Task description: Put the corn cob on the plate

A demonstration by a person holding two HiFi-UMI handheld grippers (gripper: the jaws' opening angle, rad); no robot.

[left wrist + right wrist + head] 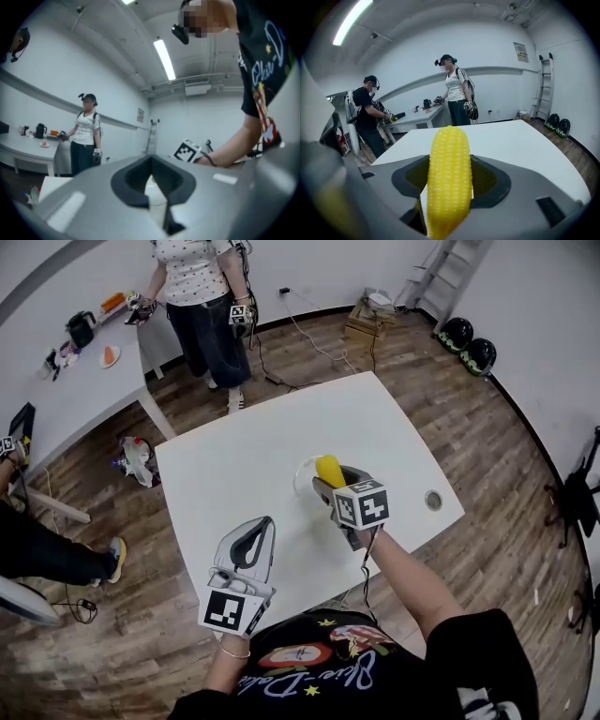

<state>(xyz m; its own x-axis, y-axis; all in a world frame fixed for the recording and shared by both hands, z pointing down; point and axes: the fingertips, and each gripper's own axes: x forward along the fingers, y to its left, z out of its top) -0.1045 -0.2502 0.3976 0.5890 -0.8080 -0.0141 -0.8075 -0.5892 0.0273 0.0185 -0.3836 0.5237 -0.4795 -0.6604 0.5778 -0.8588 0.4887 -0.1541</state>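
Observation:
In the head view my right gripper is shut on a yellow corn cob, which sticks up out of the jaws. Its tip hangs over a white plate on the white table; most of the plate is hidden behind the gripper. The right gripper view shows the cob clamped upright between the dark pads of the right gripper. My left gripper hovers over the table's near edge, left of the plate, shut and holding nothing. In its own view the left gripper points up at the room.
A round grommet sits near the table's right edge. One person stands at a side table at the back left. Another person's legs reach in from the left. Boxes and a ladder stand behind.

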